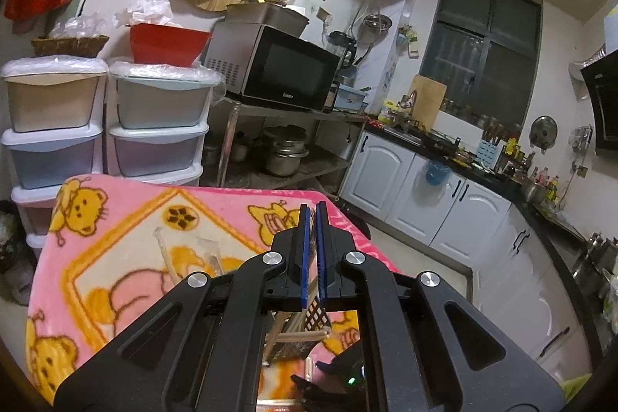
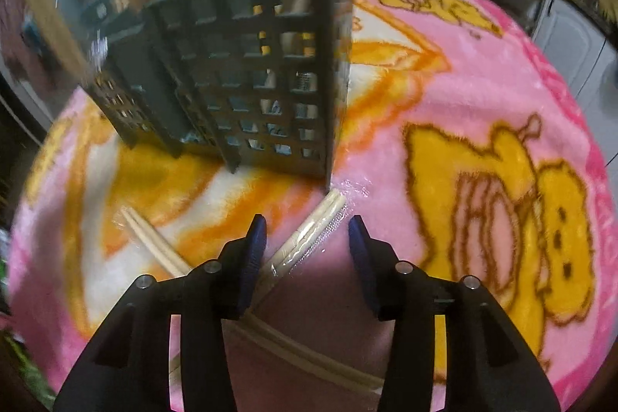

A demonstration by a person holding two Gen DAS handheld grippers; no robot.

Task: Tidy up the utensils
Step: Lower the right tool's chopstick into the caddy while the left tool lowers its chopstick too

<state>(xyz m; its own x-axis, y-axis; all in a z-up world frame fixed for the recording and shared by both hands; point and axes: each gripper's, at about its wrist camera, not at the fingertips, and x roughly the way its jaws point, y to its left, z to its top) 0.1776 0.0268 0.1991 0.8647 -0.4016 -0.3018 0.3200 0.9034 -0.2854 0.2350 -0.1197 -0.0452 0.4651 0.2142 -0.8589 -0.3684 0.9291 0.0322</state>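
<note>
A dark green lattice utensil holder [image 2: 247, 76] stands on the pink blanket, with chopsticks upright inside it. In the left wrist view the holder [image 1: 314, 315] sits just below my left gripper [image 1: 312, 209], which is shut, and I see nothing clearly held between its blue pads. My right gripper [image 2: 307, 221] is open and points down at the blanket. A plastic-wrapped pair of chopsticks [image 2: 316, 222] lies between its fingers, and the pads do not touch it. Another pair [image 2: 150, 238] lies to the left, and a third [image 2: 301, 346] lies under the gripper body.
A pink cartoon blanket [image 1: 127, 219] covers the table, with wrapped chopsticks [image 1: 166, 257] lying on it. Behind it stand plastic drawers [image 1: 54, 141], a microwave [image 1: 286, 72] on a metal rack, and white cabinets [image 1: 425, 203]. A shiny reflective strip [image 2: 342, 64] runs along the holder's right side.
</note>
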